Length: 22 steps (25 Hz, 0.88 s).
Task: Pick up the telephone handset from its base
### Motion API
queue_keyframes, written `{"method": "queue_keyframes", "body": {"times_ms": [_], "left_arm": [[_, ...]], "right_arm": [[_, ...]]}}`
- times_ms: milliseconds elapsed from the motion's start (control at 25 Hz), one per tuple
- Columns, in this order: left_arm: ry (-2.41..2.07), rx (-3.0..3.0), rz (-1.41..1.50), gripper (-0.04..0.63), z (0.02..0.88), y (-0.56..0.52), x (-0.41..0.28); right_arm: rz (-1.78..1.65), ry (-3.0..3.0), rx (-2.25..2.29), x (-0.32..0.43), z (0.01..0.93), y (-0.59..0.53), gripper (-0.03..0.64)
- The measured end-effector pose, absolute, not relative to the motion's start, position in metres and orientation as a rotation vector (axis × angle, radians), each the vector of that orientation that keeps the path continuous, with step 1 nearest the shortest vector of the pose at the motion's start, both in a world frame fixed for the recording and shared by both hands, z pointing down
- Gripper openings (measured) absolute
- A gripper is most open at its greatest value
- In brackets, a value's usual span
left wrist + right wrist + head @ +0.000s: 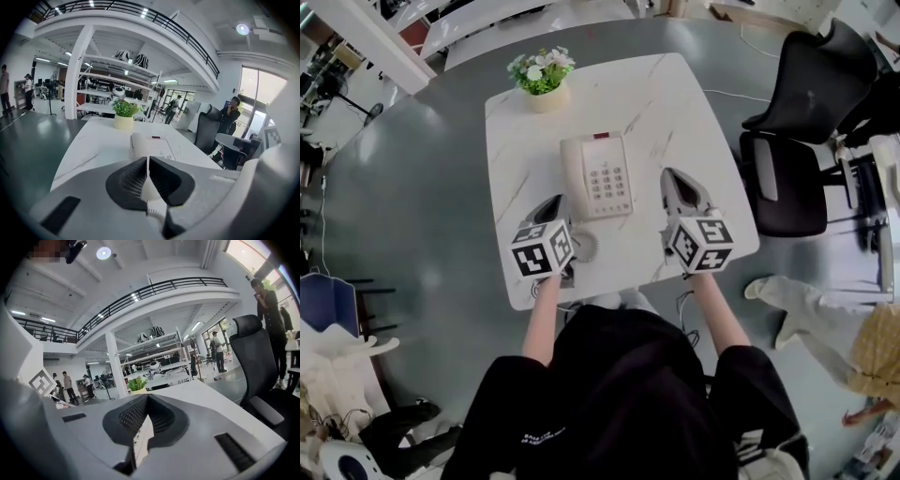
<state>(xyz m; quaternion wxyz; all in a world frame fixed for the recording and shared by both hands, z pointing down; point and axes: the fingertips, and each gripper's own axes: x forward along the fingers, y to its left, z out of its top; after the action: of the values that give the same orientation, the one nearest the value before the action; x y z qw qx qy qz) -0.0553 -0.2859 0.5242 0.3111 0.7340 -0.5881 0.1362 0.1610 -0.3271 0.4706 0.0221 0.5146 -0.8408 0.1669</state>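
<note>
A cream telephone (pixel 598 176) lies in the middle of the white marble table (pixel 656 103), its handset (pixel 574 178) resting along the left side of the base. My left gripper (pixel 553 202) is near the phone's lower left corner, jaws shut and empty. In the left gripper view the handset (pixel 138 142) is just beyond the closed left gripper (pixel 148 158). My right gripper (pixel 672 175) is to the right of the base, apart from it, also shut with nothing held. In the right gripper view a strip of keypad (pixel 141 439) shows under the closed right gripper (pixel 147 397).
A potted plant (pixel 541 77) stands at the table's far left. The phone's coiled cord (pixel 583 246) lies near the front edge by my left gripper. A black office chair (pixel 797 141) is off the right side, and a person's leg (pixel 787 298) is beyond the right front corner.
</note>
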Motion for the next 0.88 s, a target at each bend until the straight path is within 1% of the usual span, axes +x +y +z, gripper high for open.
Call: {"method": "queue_keyframes", "body": {"times_ms": [120,360,520,640,880], "left_arm": [[-1.572,1.909,0.371,0.012,0.529,-0.299,-0.054],[-1.615,1.849,0.407,0.119,0.545,-0.326,-0.054],[-1.614,1.823,0.417,0.217,0.558,-0.343,-0.051],[-1.581,1.817,0.448,0.239,0.571,-0.352,-0.044],[-1.573,1.753,0.493,0.239,0.594,-0.364,-0.045]], "right_arm": [[0.537,-2.587,1.604,0.161,0.478,-0.337,-0.011],[0.578,-2.561,1.636,0.159,0.49,-0.355,-0.011],[0.624,-2.542,1.658,0.158,0.501,-0.364,-0.011],[0.645,-2.531,1.656,0.156,0.509,-0.368,-0.011],[0.701,-2.507,1.666,0.155,0.522,-0.373,-0.011]]}}
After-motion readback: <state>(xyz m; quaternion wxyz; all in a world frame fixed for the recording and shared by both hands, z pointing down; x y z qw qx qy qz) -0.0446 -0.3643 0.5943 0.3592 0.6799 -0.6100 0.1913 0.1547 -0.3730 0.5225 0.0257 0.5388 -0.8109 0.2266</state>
